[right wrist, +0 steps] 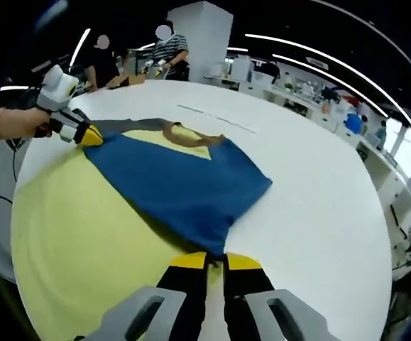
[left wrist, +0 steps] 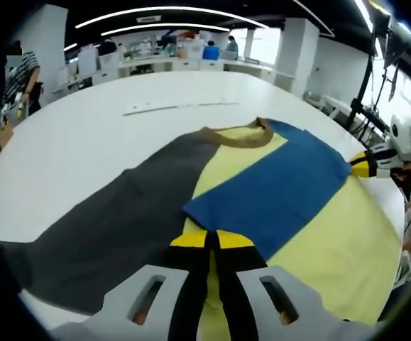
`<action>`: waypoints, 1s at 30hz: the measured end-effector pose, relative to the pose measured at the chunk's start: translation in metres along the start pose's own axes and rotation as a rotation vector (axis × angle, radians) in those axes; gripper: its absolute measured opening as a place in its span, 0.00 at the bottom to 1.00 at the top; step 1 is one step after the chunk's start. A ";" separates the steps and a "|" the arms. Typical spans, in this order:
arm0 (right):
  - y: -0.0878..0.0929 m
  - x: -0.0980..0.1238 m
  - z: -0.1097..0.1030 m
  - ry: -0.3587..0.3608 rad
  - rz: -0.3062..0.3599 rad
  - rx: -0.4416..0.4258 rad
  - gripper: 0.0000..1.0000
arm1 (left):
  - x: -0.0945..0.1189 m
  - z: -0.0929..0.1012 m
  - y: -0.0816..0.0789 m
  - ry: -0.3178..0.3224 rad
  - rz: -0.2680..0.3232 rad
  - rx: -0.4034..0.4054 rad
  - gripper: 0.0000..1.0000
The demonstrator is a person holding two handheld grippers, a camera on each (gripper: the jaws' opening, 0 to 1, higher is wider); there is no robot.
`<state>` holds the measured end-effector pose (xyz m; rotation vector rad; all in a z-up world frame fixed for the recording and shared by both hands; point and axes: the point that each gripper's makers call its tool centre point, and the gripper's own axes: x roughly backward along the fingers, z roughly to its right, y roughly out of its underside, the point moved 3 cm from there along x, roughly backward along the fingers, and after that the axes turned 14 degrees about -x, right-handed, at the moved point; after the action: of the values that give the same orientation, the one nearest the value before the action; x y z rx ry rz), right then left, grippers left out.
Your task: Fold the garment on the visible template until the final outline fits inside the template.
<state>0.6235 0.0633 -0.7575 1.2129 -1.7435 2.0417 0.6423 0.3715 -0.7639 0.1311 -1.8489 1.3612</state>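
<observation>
Midway through a fold, I grip the blue cloth at two corners on the white table (left wrist: 84, 142).

My left gripper (left wrist: 212, 241) is pinched nearly closed on the near corner of the garment (left wrist: 276, 185), and my right gripper (right wrist: 216, 261) is pinched the same way on another corner of it. That blue panel lies folded over a yellow template (left wrist: 340, 241) spread across the table, with a brown collar (left wrist: 244, 136) at the garment's far end and a dark grey panel (left wrist: 113, 227) stretching away beside it. People stand at the table's far edge, beyond the collar.
</observation>
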 end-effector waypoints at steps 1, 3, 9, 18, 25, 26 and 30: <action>-0.001 0.000 0.000 0.002 0.006 0.003 0.02 | 0.000 0.000 0.000 0.000 0.000 -0.003 0.00; -0.005 0.000 0.000 0.010 0.019 0.032 0.01 | 0.000 0.000 0.000 0.000 -0.001 -0.005 0.00; -0.002 0.001 0.002 0.015 -0.007 0.072 0.00 | 0.001 -0.001 0.001 0.000 -0.006 -0.016 0.01; 0.012 0.001 0.006 0.010 -0.105 0.147 0.00 | 0.000 -0.001 0.001 -0.015 -0.013 -0.029 0.00; 0.011 0.001 0.009 -0.018 -0.104 0.085 0.00 | 0.000 -0.002 0.001 -0.013 -0.017 -0.034 0.02; 0.011 0.001 0.008 -0.024 -0.099 0.058 0.00 | 0.001 -0.002 0.001 -0.015 -0.017 -0.038 0.03; 0.004 0.004 0.005 -0.075 -0.034 -0.088 0.04 | 0.006 -0.003 -0.005 -0.019 0.033 -0.064 0.17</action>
<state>0.6207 0.0566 -0.7576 1.2983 -1.8121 1.9026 0.6422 0.3744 -0.7560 0.0809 -1.9159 1.3253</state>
